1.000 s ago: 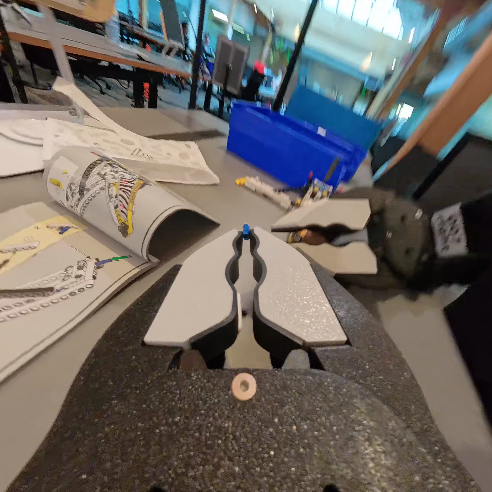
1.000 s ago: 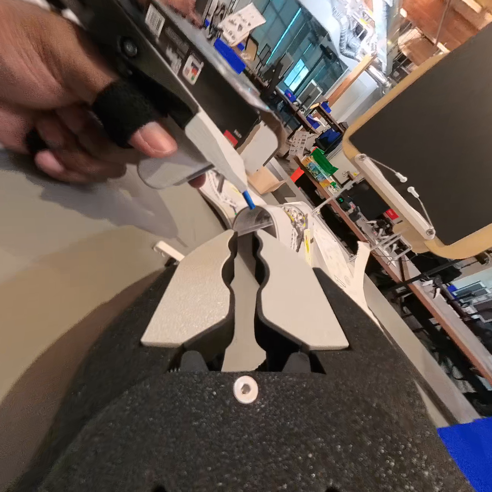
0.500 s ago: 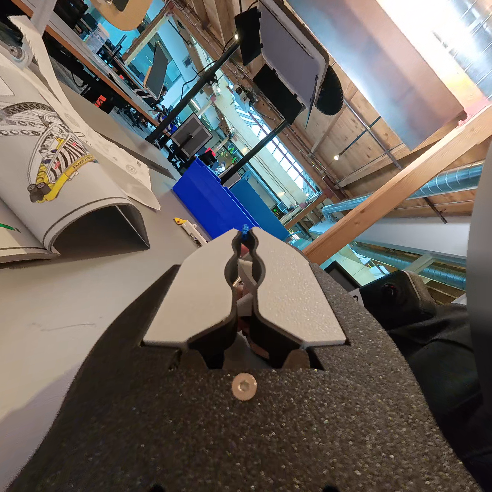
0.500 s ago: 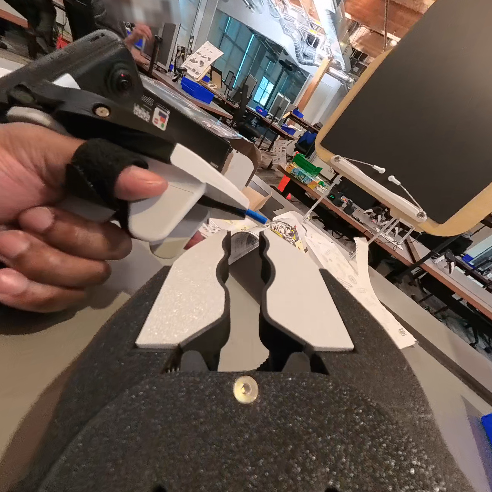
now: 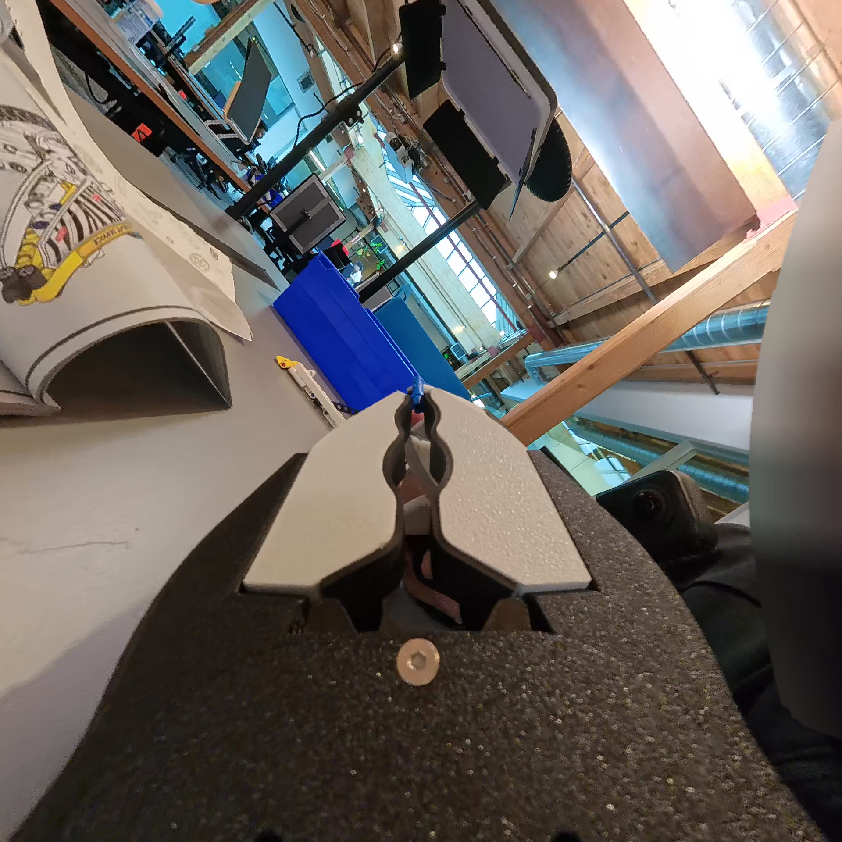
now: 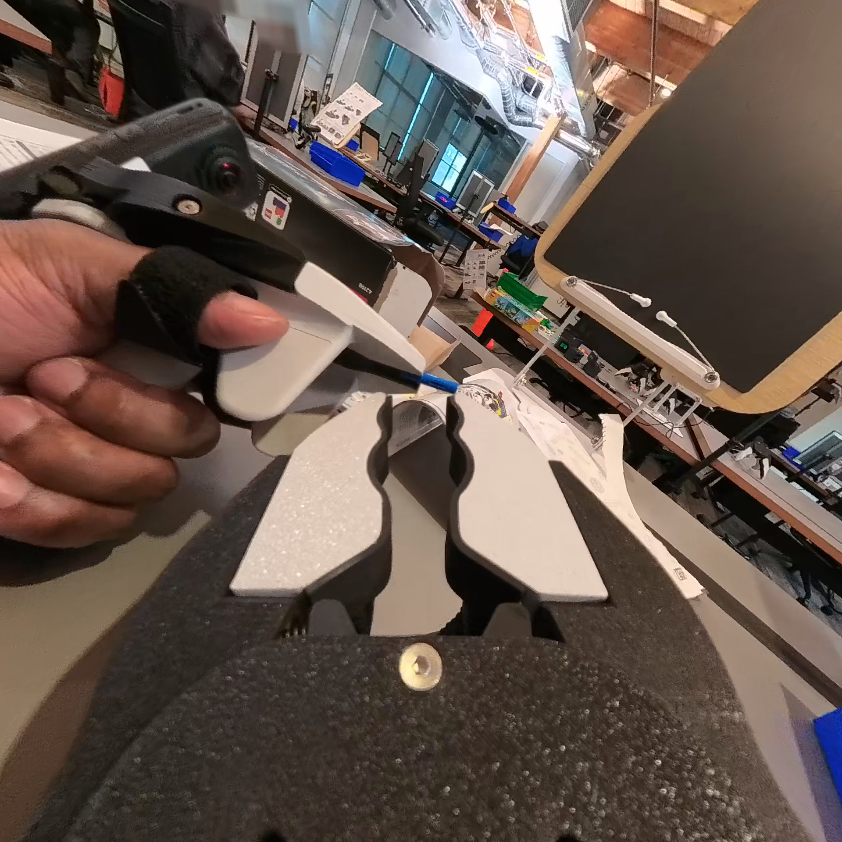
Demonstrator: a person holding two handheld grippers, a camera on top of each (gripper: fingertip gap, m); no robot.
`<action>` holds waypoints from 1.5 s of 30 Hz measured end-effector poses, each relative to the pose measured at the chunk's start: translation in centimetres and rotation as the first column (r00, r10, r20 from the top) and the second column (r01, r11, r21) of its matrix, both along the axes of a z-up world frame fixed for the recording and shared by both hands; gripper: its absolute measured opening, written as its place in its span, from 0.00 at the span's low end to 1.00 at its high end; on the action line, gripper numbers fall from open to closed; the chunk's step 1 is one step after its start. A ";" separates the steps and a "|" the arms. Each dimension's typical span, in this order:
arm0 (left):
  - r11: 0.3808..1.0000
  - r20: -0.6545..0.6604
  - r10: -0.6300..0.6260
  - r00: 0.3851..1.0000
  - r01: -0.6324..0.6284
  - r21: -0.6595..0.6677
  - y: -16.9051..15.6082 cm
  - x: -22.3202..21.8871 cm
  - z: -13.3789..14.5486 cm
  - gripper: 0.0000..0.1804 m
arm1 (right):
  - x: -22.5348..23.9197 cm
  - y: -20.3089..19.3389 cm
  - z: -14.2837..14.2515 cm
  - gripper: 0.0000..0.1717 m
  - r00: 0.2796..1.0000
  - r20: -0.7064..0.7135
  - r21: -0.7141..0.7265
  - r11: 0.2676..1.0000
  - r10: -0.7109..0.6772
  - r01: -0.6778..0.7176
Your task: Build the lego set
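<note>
Two grippers meet above the worktop (image 5: pixel 114 492): my left gripper (image 6: pixel 417 380) pinches a small blue pin (image 6: pixel 439 383) at its very tips, my right gripper (image 6: pixel 417 405) gapes empty just beneath. Such a shallow pinch could let the pin twist free.

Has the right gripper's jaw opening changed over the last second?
Yes. The right gripper now stands wider open, showing more of the curled booklet between its fingertips than before.

Blue pin (image 5: pixel 416 395), blue bin (image 5: pixel 337 337), grey table (image 5: pixel 114 478).
</note>
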State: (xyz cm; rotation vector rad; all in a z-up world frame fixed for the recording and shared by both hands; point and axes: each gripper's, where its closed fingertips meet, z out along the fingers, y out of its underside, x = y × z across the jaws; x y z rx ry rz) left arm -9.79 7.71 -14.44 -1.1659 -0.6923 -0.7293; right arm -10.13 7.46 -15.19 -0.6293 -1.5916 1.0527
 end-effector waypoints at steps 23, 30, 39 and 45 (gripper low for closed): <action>0.991 0.004 -0.134 0.991 0.134 -0.007 0.8 1.8 -0.1 0.02 | 0.9 -0.4 0.1 0.12 0.992 -0.009 -0.012 0.992 0.127 -0.127; 0.983 0.002 -0.181 0.984 0.181 -0.013 0.6 2.1 -0.1 0.02 | 1.3 -0.1 0.2 0.07 0.985 -0.002 -0.034 0.984 0.172 -0.172; 0.963 -0.059 -0.258 0.964 0.252 -0.093 0.2 2.6 -0.4 0.03 | 1.8 -0.4 0.0 0.04 0.975 0.025 -0.059 0.974 0.220 -0.219; 0.966 -0.114 -0.238 0.965 0.223 -0.127 -0.9 1.6 -0.1 0.01 | 1.8 0.0 -0.1 0.04 0.975 0.038 -0.076 0.973 0.220 -0.216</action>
